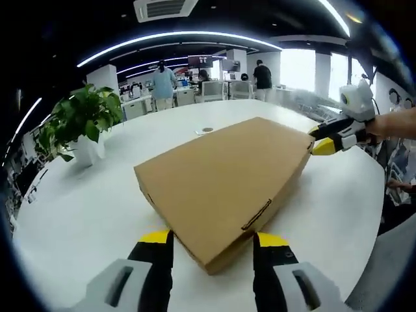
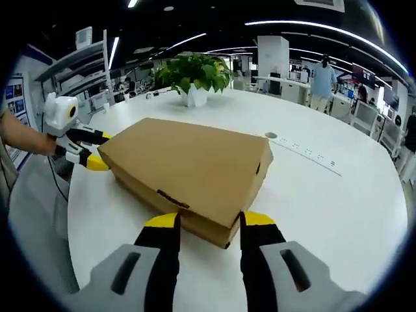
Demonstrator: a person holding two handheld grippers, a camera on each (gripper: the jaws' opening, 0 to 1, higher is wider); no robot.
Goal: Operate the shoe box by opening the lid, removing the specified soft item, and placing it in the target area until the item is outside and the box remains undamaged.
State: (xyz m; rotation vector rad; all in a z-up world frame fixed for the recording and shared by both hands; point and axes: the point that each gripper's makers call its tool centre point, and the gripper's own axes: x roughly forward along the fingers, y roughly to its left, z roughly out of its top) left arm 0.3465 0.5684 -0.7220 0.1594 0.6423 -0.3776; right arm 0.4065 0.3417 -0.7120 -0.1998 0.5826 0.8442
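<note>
The white worktop is broad and rounded, and the shoe box lies flat near its middle, lid shut, well apart from the potted plant that stands toward the far edge.

The shoe box is plain brown corrugated card, low and wide, with a small tab slot showing in the side wall just under the lid's edge. It looks light and fairly stiff across the flat top but easy to crease or tear at the corners and lid lip, so I would judge the safest hold to be a shallow pinch on the lid's front lip near the tab, lifting gently while the other end is steadied. The soft item inside is hidden (the lid covers it wholly), so nothing can be said of it.

The left gripper has its jaws spread, one to either side of the near corner of the box, not closed on it. The right gripper likewise stands with jaws apart astride the opposite corner. Seen across the box in the left gripper view, its yellow tips seem to touch the card, though the angle makes that uncertain.

A small round grommet sits in the worktop beyond the box.
</note>
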